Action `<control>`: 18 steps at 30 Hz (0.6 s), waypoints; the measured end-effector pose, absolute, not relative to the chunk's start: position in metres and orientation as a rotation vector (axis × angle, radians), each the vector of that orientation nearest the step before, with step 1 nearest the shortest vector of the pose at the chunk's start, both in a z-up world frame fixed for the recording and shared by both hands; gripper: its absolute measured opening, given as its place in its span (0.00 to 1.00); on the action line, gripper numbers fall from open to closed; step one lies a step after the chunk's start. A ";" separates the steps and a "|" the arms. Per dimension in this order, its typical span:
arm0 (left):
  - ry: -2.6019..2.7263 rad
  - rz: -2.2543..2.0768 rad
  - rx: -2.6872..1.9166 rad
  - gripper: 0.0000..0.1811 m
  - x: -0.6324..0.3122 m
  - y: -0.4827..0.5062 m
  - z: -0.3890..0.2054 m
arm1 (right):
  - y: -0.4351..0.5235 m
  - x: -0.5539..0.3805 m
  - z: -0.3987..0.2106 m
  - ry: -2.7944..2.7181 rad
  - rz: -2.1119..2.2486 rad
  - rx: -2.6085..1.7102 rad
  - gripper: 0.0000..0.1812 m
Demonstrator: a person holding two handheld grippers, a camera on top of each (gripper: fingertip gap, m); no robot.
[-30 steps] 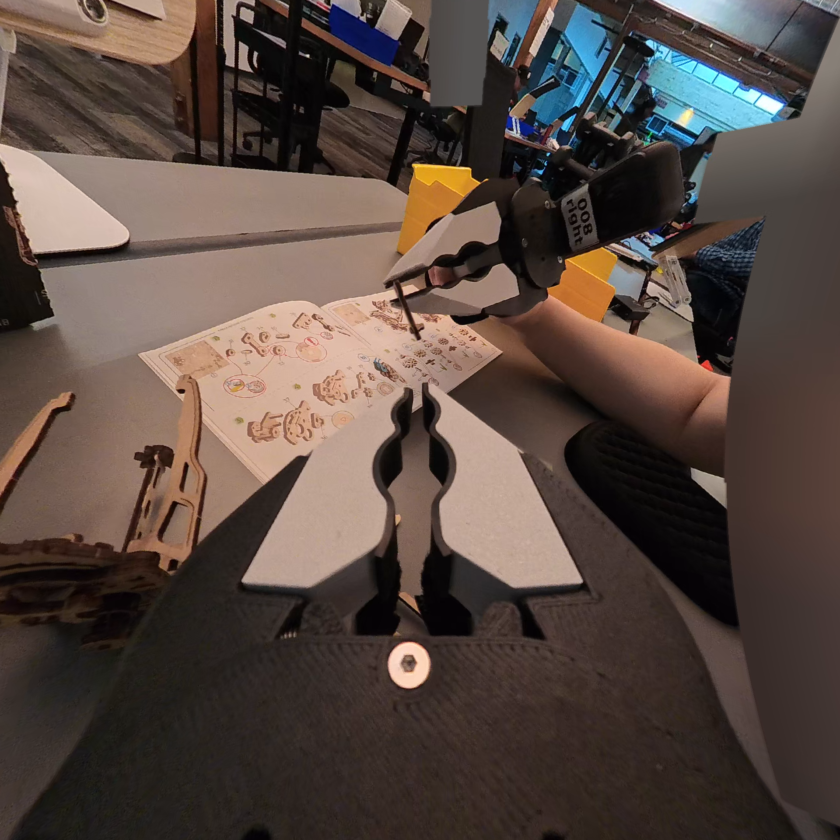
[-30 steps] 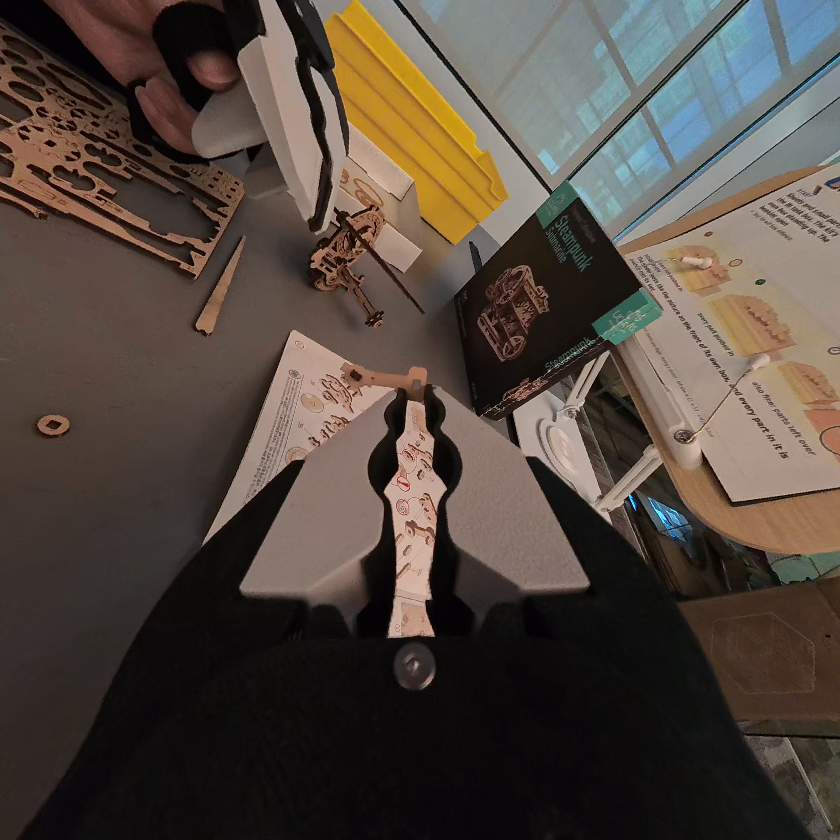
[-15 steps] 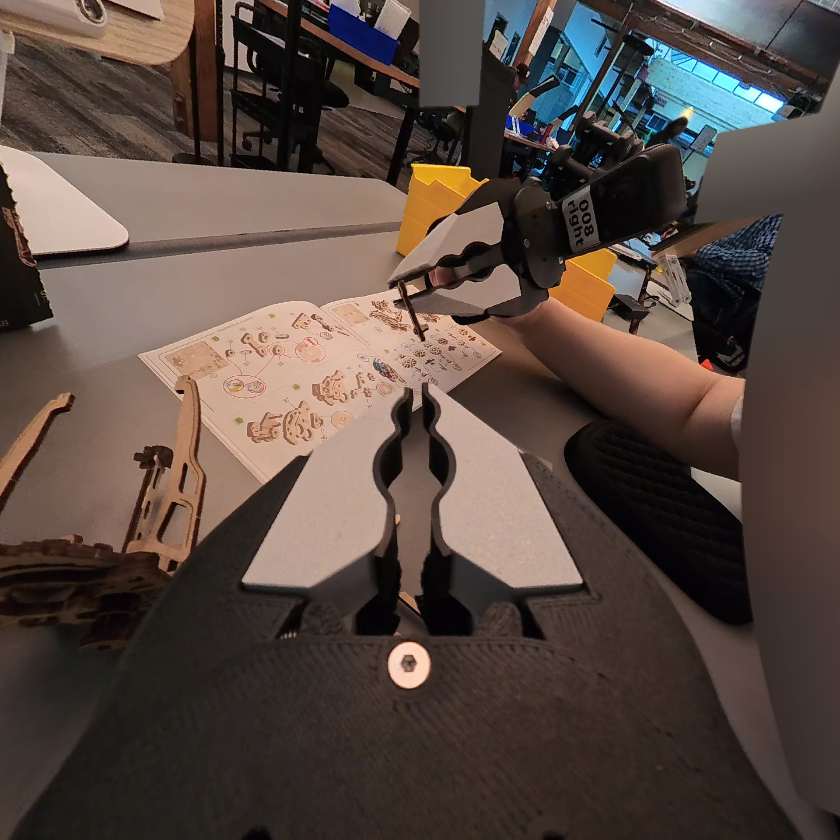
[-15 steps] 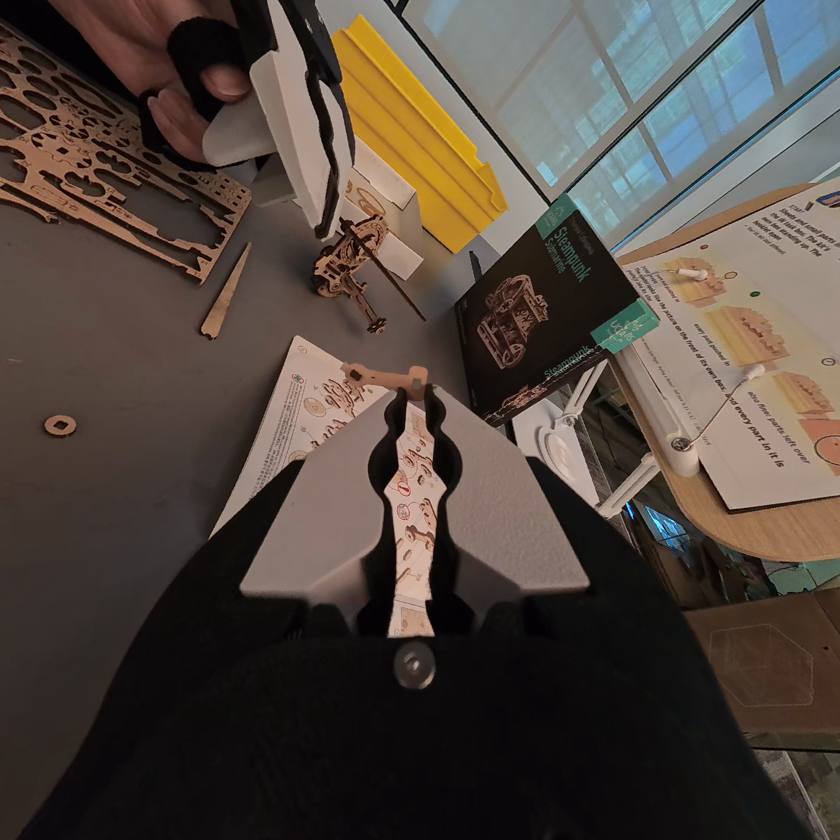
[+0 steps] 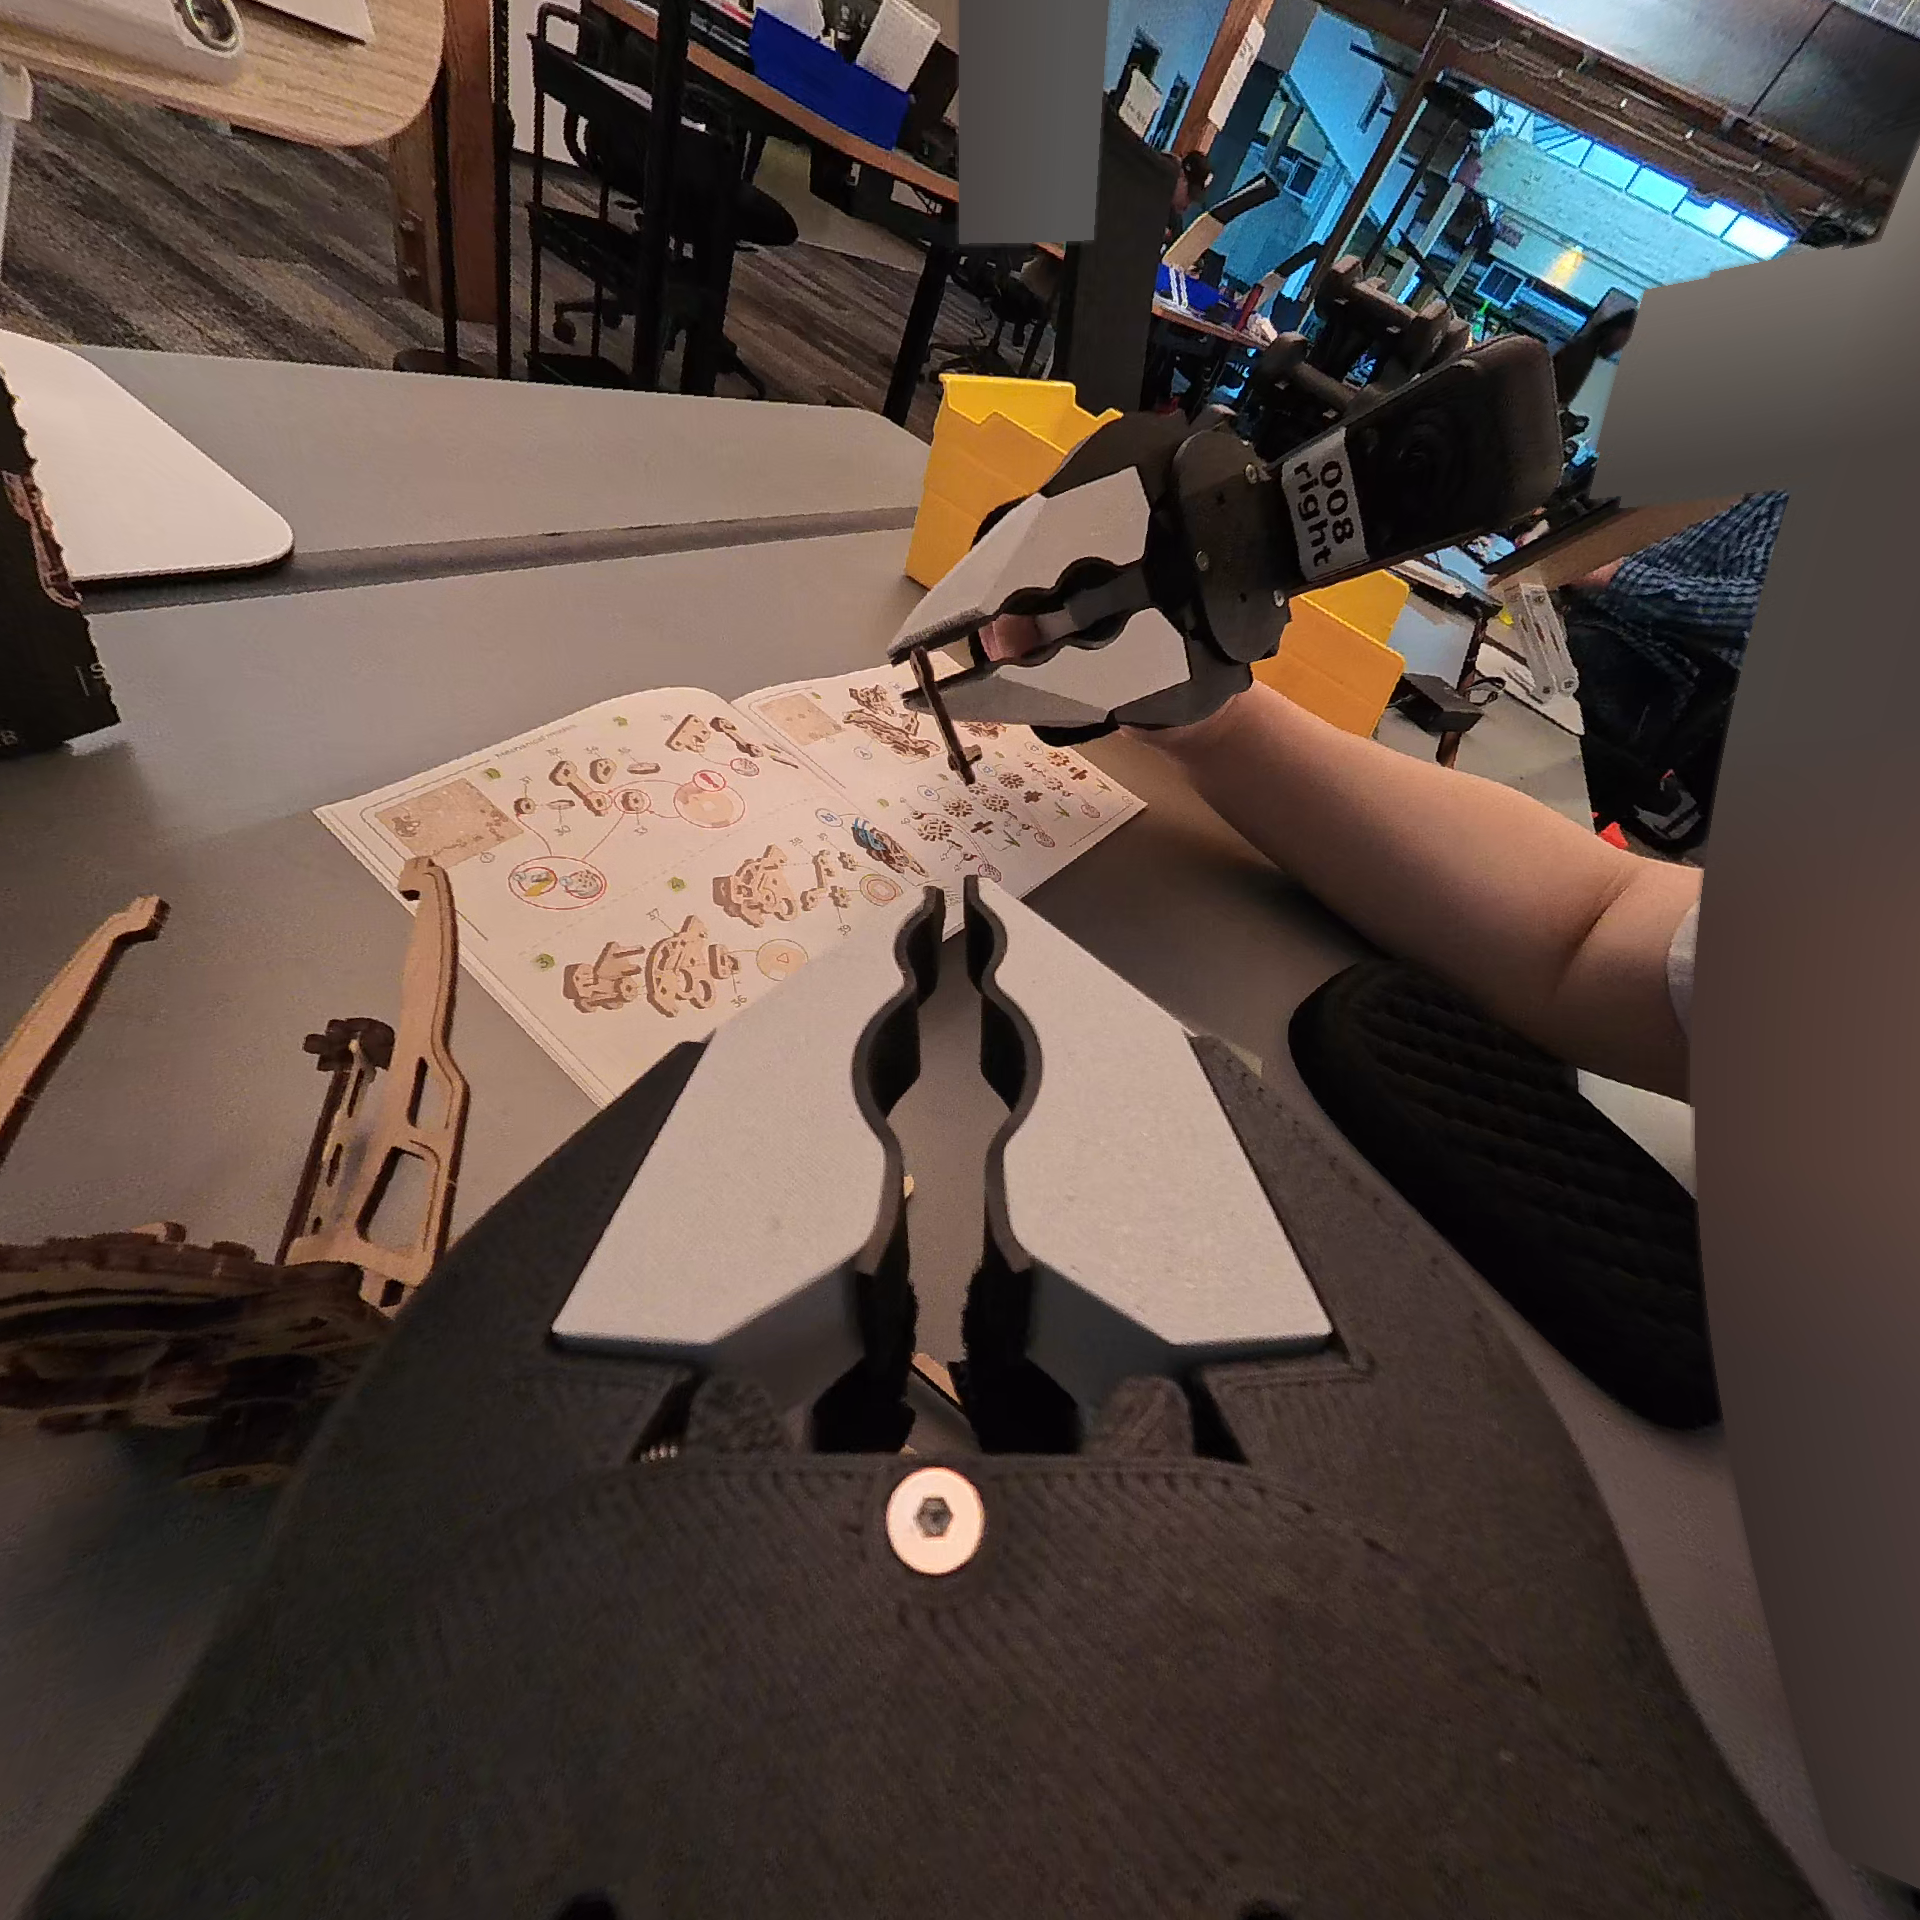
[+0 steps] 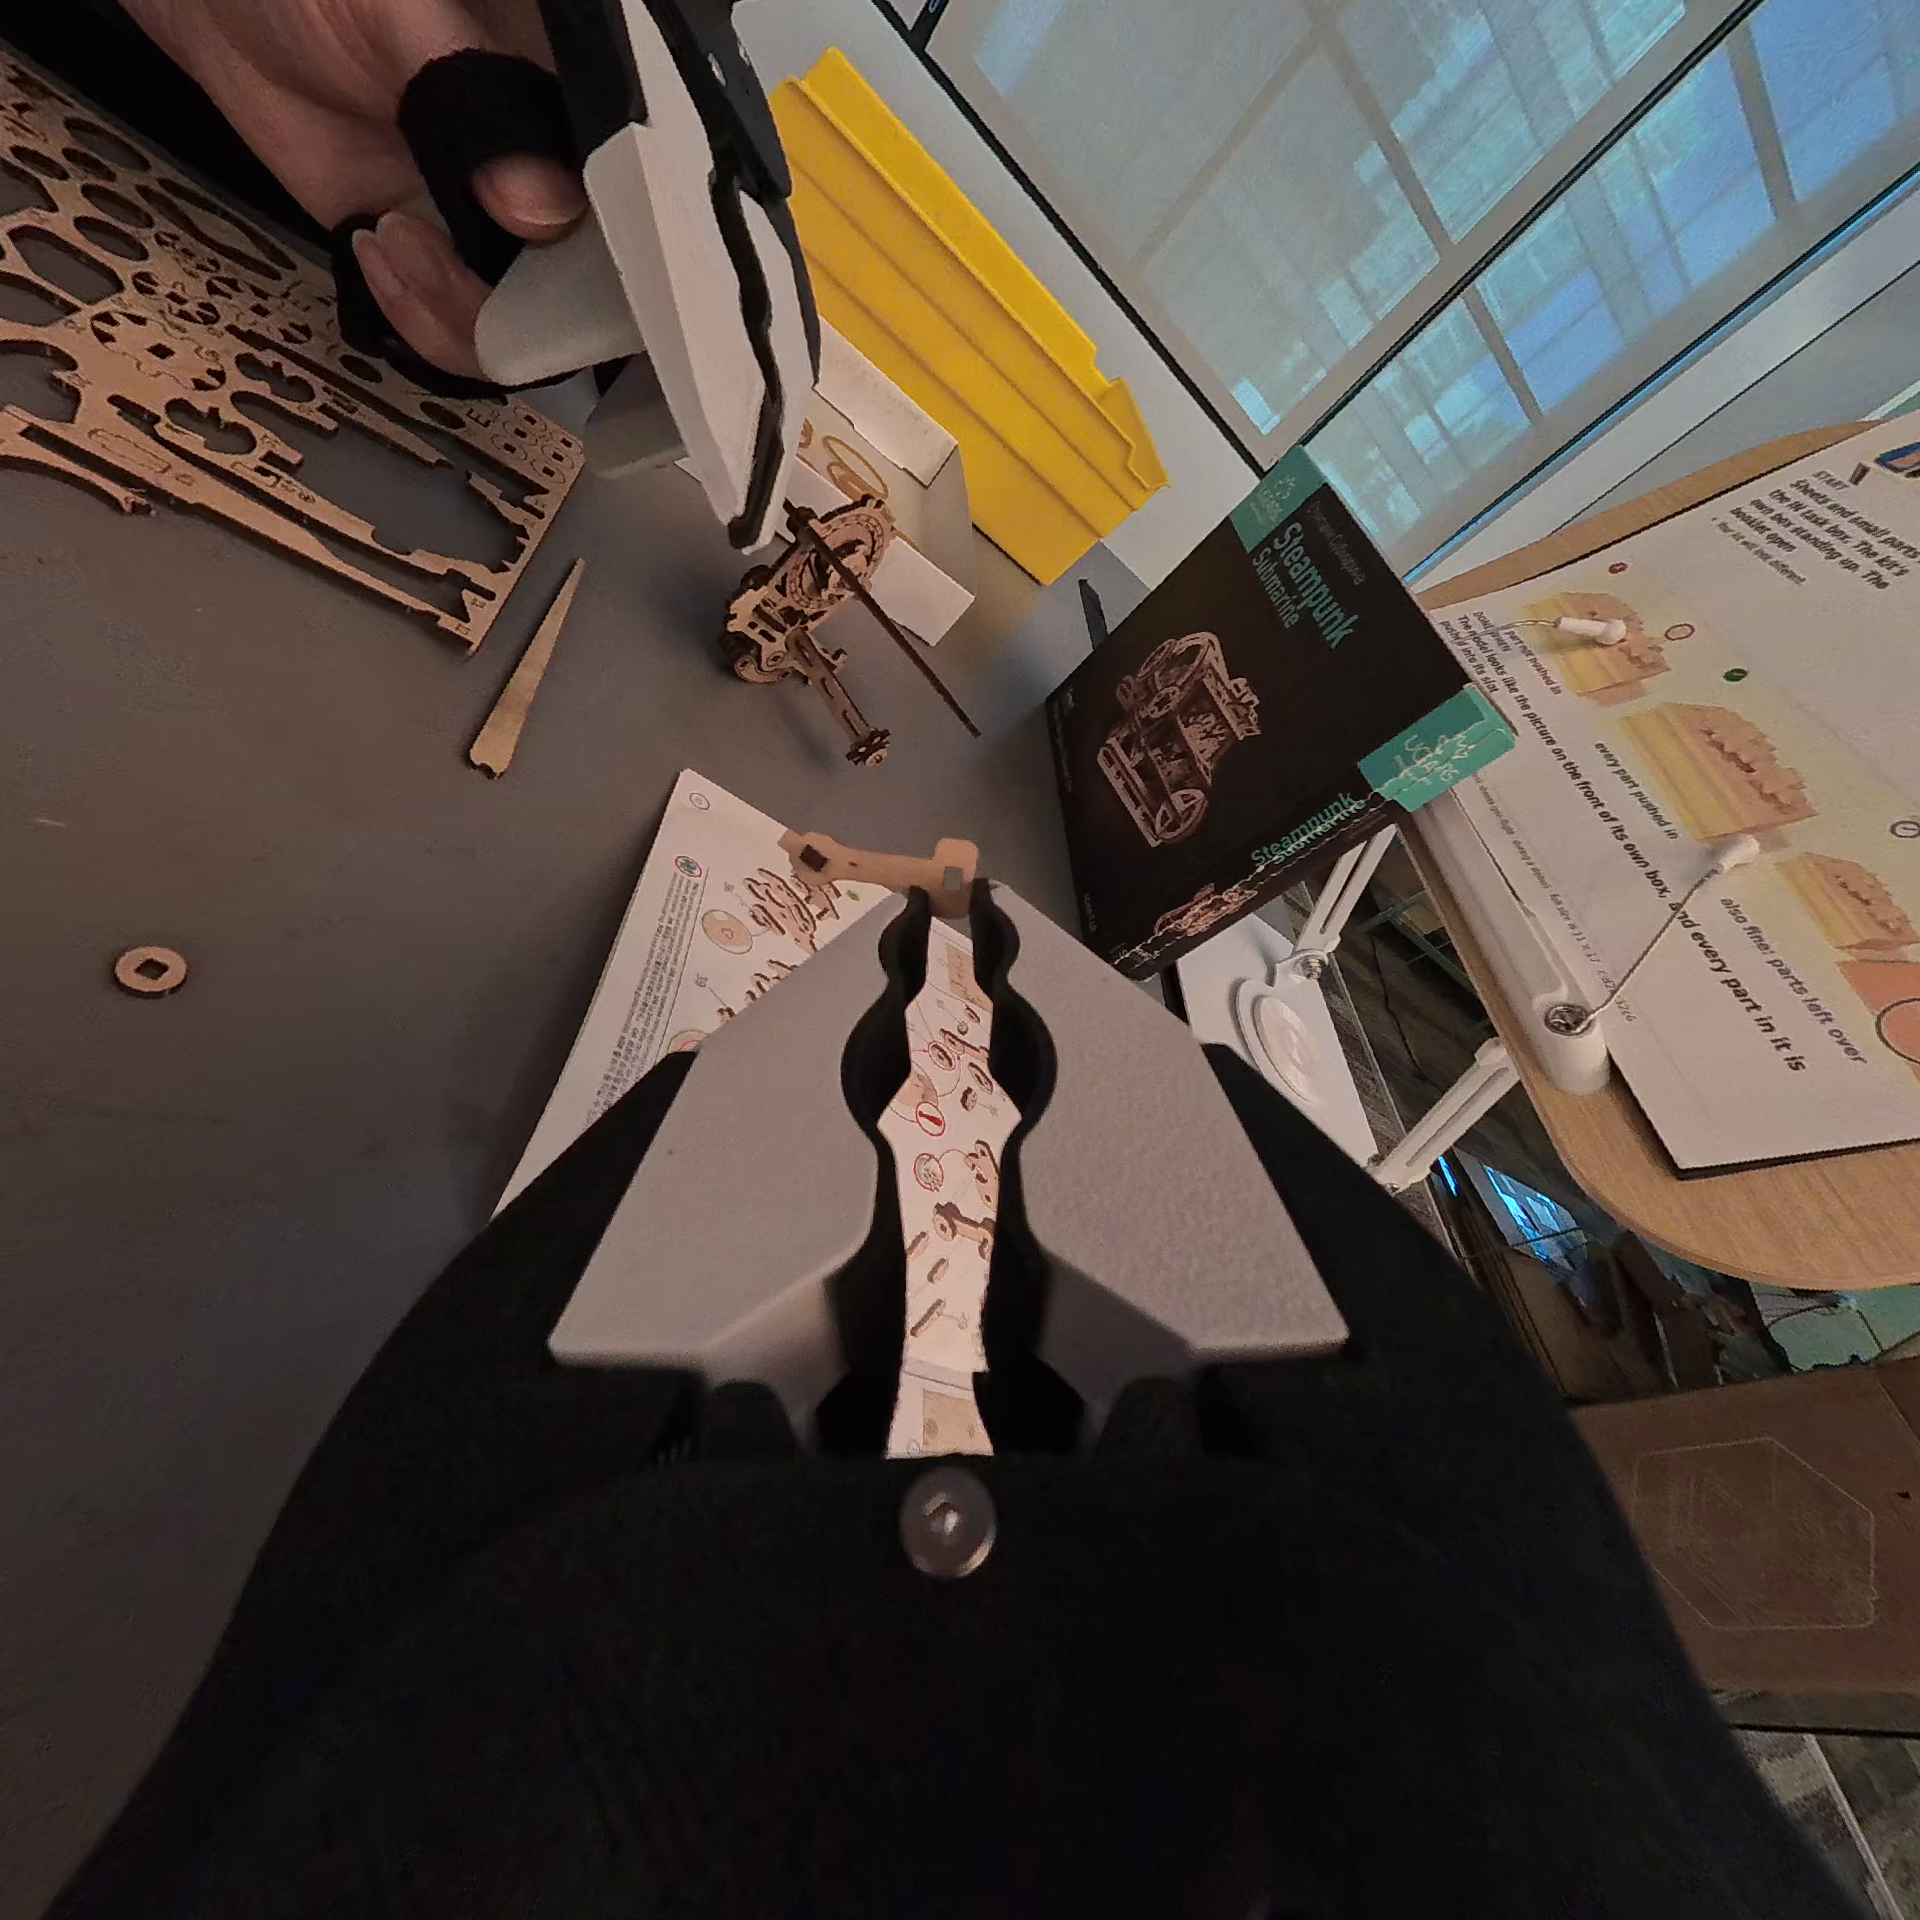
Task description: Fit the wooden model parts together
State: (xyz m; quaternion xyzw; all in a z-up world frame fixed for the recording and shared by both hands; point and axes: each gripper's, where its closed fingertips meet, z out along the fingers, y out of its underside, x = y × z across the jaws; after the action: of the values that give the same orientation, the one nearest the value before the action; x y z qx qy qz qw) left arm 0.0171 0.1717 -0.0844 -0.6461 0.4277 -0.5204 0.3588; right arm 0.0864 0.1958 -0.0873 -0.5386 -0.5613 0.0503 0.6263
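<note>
Aloft, right tool (image 6: 948, 902) pinches a thin wooden link (image 6: 878, 858) by 1 end over the instruction booklet (image 5: 665, 831) on the desk (image 5: 499, 623). Left tool (image 5: 954, 902) nearly closed – cannot tell if holding anything. Link looks light, stiff, snappable – grip flat faces near the holes.

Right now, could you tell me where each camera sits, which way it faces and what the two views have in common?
Left wrist view: sits on the left gripper, looking across the grey table at the open booklet; a bare forearm shows.
Right wrist view: sits on the right gripper, which pinches a small wooden part, facing the half-built model and black box; a hand shows.
Shared: booklet, table, yellow bin, and each shows the other gripper.
</note>
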 end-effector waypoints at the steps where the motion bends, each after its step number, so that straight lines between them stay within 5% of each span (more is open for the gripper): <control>1: 1.102 -1.344 -1.667 0.01 0.017 0.172 -0.084 | 0.196 0.086 -0.088 -1.288 0.115 -1.236 0.04; 18: 1.107 -1.342 -1.667 0.01 0.017 0.171 -0.085 | 0.176 0.083 -0.026 -1.116 0.258 -1.048 0.03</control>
State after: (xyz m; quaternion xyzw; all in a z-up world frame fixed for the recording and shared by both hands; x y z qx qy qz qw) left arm 0.0169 0.1712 -0.0845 -0.6460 0.4291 -0.5202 0.3578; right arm 0.0825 0.1756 -0.0256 -0.4728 -0.5038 0.1166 0.7135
